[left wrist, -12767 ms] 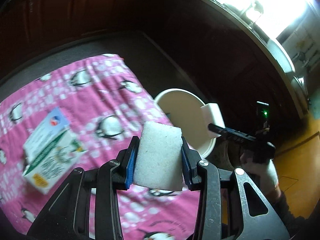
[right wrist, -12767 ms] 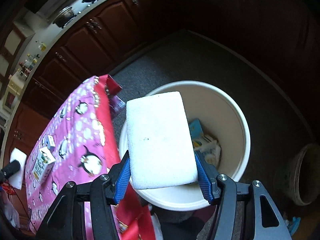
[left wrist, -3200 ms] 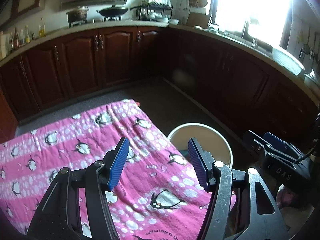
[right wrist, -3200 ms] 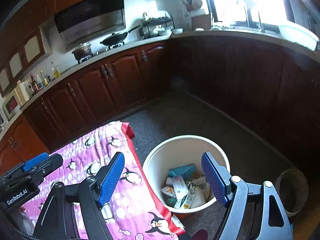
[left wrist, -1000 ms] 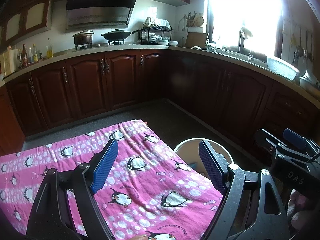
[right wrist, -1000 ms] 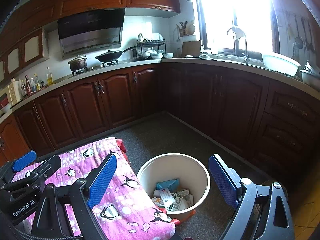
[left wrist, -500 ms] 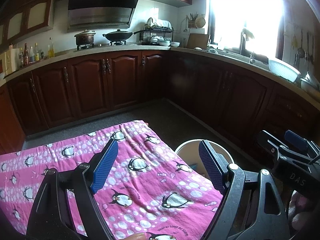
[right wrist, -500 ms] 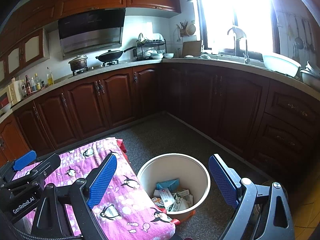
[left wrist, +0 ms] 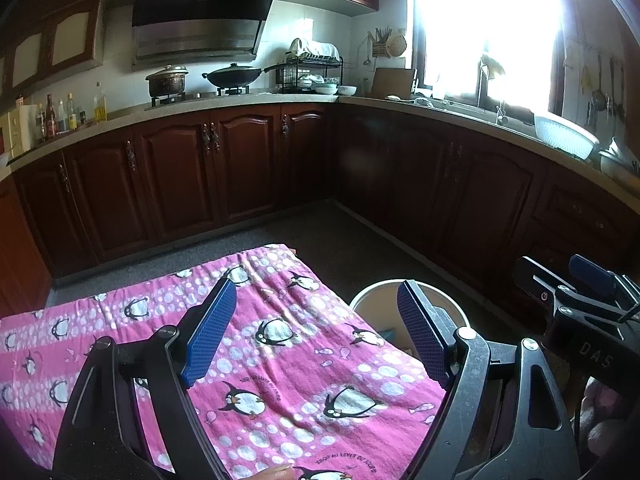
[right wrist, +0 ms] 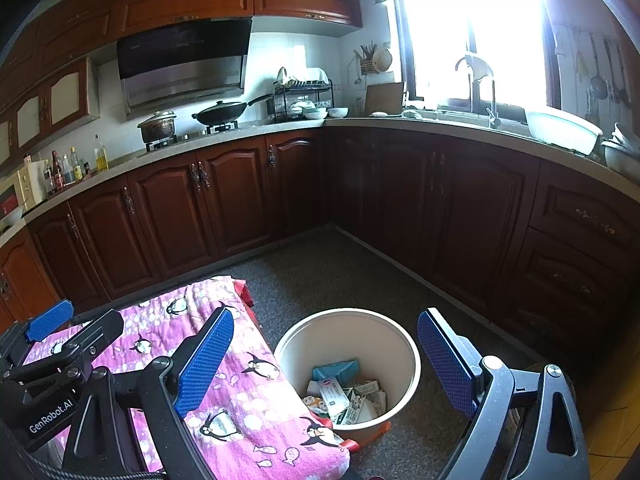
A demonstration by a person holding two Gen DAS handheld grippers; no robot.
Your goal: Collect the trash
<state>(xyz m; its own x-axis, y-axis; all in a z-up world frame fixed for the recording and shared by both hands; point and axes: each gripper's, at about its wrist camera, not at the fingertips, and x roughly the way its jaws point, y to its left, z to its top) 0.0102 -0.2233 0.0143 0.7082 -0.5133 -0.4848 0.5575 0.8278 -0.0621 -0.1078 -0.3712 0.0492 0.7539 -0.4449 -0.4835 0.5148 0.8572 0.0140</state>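
We are holding the left gripper (left wrist: 316,332) and right gripper (right wrist: 326,364) released and empty, risking missing trash hidden beyond the penguin-cloth surface's (right wrist: 248,412) near edge.

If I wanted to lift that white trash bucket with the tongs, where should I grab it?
Probably the top rim of the bucket, coming straight down from above. It stands upright on the floor with its mouth open, and the wall is thin enough to pinch, one finger inside, one outside. Pick the side away from the pink penguin cloth, which sits close against it.
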